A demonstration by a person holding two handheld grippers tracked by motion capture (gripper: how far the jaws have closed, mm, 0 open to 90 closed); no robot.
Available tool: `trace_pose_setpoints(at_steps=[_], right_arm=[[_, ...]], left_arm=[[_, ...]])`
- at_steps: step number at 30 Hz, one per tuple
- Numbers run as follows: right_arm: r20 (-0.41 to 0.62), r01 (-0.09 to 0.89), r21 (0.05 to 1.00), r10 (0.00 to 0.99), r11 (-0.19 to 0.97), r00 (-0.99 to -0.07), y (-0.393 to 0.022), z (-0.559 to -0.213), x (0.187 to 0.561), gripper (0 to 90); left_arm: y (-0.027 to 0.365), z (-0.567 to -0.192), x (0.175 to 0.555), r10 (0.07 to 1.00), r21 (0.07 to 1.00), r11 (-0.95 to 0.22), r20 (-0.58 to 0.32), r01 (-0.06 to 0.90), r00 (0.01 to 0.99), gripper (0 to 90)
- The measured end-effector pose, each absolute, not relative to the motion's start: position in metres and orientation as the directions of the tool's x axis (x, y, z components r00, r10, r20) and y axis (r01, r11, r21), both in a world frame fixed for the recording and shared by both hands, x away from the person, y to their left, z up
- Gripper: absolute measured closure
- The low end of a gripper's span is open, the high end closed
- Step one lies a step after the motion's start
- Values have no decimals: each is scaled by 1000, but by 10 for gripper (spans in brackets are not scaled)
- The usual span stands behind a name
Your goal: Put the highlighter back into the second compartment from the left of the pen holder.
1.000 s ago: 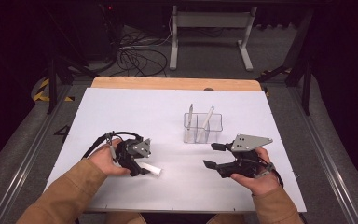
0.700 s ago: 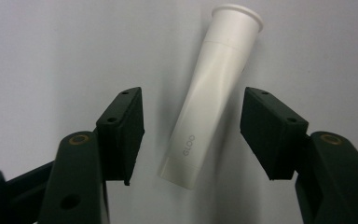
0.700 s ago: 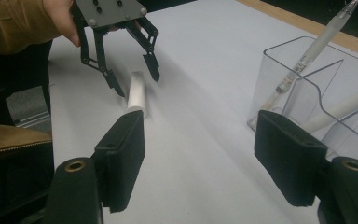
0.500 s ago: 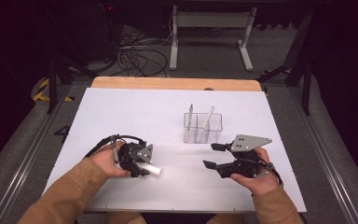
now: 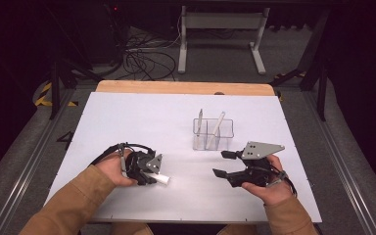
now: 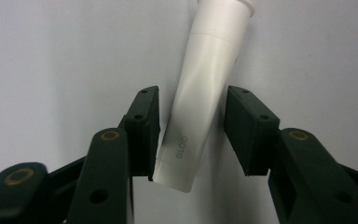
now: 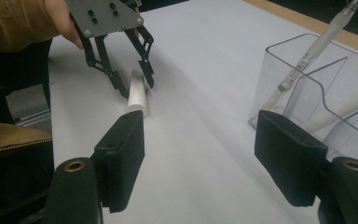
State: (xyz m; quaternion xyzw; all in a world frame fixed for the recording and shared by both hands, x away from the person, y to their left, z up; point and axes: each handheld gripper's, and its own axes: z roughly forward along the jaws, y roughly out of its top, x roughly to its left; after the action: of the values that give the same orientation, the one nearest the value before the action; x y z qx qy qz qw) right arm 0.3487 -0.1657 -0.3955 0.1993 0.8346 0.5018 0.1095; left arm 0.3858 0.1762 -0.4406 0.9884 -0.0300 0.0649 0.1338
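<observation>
Two grippers: both low over the white worktop [image 5: 127, 117], one in each hand.
Left gripper [image 5: 152, 175]: jaws have just been closing around the white tube [image 6: 200, 107]; the left pad meets the tube's lower end, the right pad stands a sliver clear. No full clamp.
Tube position: flat on the worktop near the front edge, lengthwise between the left jaws, flanged end pointing away from the hand.
Right gripper [image 5: 223, 164]: jaws wide apart, nothing between them, aimed leftward toward the tube, well apart from it.
Clear organizer [image 5: 213, 133]: mid-worktop, just beyond the right gripper; two pens [image 7: 314, 49] lean in its compartments.
Room: bare surface between the grippers and to the far left; front edge close to both hands.
Writing: faint grey lettering near the tube's lower end, not readable for sure.
</observation>
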Motion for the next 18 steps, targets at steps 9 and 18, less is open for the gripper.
trace_pose_setpoints(at_steps=[9,18], right_arm=[[21,223,883,439,414,-898,-166,-395,349,342],[21,224,884,444,410,-896,-167,-395,349,341]], left_arm=[[174,-440,385,-84,245,-963,129,-114,988,698],[173,-429,382,-83,256,-959,147,-119,986,705]])
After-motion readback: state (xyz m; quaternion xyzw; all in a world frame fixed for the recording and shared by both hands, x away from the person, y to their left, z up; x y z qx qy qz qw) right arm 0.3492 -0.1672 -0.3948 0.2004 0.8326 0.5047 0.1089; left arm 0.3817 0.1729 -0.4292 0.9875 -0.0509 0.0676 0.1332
